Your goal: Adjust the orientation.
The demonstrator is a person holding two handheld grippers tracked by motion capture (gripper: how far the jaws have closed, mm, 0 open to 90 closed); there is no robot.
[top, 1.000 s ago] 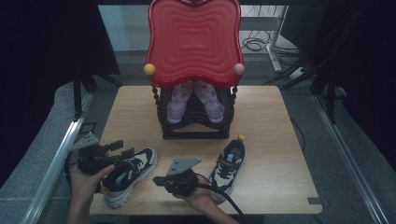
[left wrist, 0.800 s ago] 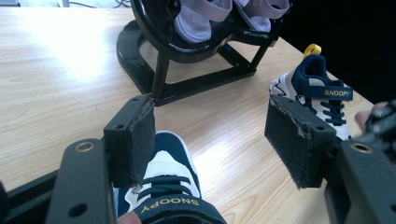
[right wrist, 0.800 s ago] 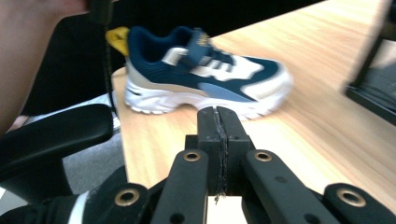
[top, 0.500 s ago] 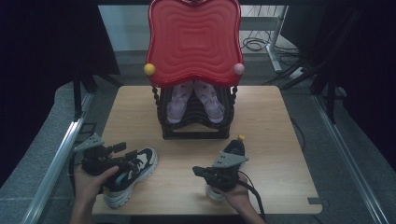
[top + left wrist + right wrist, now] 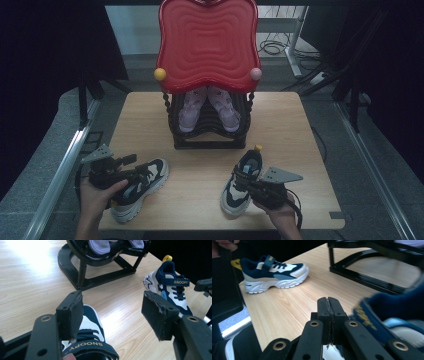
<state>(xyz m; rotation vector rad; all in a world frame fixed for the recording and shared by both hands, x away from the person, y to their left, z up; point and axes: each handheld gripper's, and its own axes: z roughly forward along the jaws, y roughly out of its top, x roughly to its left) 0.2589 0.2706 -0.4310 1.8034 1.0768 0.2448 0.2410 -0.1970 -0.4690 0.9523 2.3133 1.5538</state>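
Sneakers (image 5: 243,181) lie on table; left hand-held gripper (image 5: 112,312) apart, right hand-held gripper (image 5: 328,305) together, black rack (image 5: 207,141) holding lilac shoes (image 5: 207,107).

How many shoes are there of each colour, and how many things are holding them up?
Navy and white shoes: 2, one on the left and one on the right, both on the table.
Lilac shoes: 2, left and right, both on the rack.
Black shoe rack: 1
Wooden table: 1
Total: 6
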